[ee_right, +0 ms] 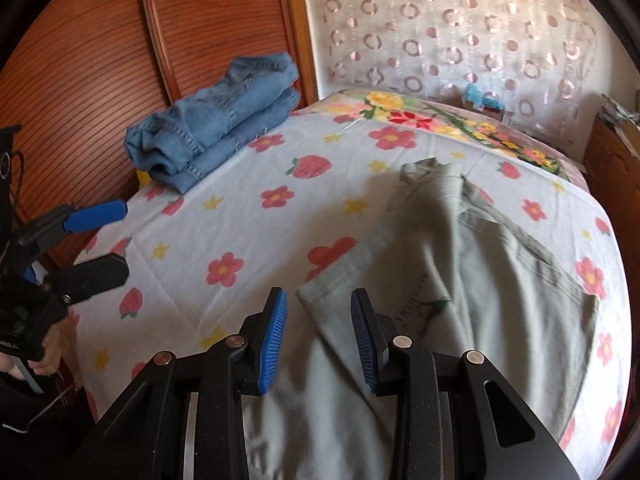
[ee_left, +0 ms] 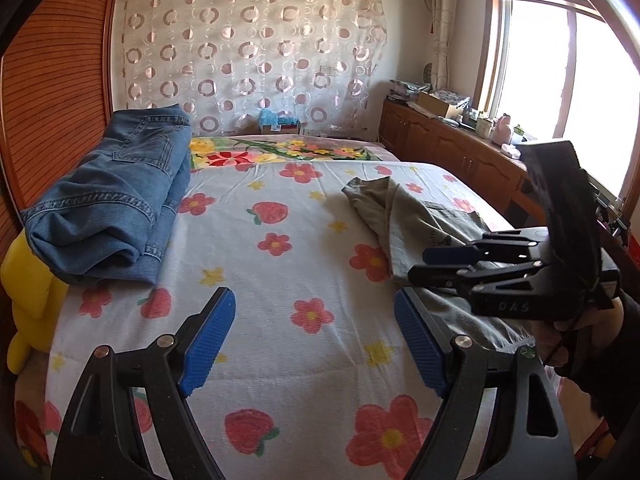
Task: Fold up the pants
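Grey-green pants (ee_right: 480,280) lie crumpled and unfolded on the right side of the bed; they also show in the left wrist view (ee_left: 416,220). My right gripper (ee_right: 319,332) is open and empty, hovering just above the pants' near hem edge; it also shows from the side in the left wrist view (ee_left: 436,262). My left gripper (ee_left: 315,340) is open and empty above bare sheet, left of the pants; it appears at the left edge of the right wrist view (ee_right: 108,240).
Folded blue jeans (ee_left: 116,200) sit at the bed's far left by the wooden wardrobe (ee_left: 52,80). A flower-print sheet (ee_left: 280,208) covers the bed. A yellow plush (ee_left: 28,292) lies at the left edge. A wooden cabinet (ee_left: 452,144) stands under the window on the right.
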Motion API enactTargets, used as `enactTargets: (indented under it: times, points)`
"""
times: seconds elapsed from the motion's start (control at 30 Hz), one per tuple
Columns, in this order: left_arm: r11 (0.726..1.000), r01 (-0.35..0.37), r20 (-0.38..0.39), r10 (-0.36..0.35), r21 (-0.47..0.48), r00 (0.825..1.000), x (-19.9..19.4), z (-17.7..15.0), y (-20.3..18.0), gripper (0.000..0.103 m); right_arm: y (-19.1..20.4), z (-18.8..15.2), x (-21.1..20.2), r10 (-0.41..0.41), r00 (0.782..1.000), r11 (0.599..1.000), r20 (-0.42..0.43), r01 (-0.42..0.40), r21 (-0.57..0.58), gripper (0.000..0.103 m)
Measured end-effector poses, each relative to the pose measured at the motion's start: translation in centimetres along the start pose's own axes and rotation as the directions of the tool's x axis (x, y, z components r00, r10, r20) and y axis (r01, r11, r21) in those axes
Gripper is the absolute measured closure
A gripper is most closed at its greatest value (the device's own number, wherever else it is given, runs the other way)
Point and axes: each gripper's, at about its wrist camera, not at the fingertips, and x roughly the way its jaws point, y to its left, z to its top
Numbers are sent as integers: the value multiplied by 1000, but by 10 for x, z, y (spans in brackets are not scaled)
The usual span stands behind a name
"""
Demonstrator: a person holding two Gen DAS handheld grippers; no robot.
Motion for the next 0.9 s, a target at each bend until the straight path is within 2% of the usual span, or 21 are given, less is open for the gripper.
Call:
enactTargets:
  times: [0.23,0.43,0.5,0.53,0.6,0.77,0.9]
  points:
    - [1000,-2,-1,2,-8,1000,-1,-2,4,21,4,6,23,-39,997,998,-64,36,-49,68]
    - [1000,2,-9,-2,-9,1000,-1,-5,5,21,7,7,31,-60,996,996,-64,55,-73,68]
    - [1000,4,-13,-4,-8,1000,0,-4,4,21,11,7,31,-49,997,997,-54,46,-63,87]
    - [1000,6,-14,-6,-8,1000,0,-4,3,21,9,6,27,-37,998,998,-48,34,-56,89]
    - [1000,9,-18,-9,-4,1000,2,-5,1,21,6,7,21,-7,1000,1000,-24,6,-31,98]
    - [1000,22,-32,-22,11,999,6,-6,-8,21,-3,9,1,-2,999,1000,42,1,15,100]
    - [999,34,-45,-32,31,998,9,-8,-16,21,-12,11,-20,-38,995,999,96,36,26,100]
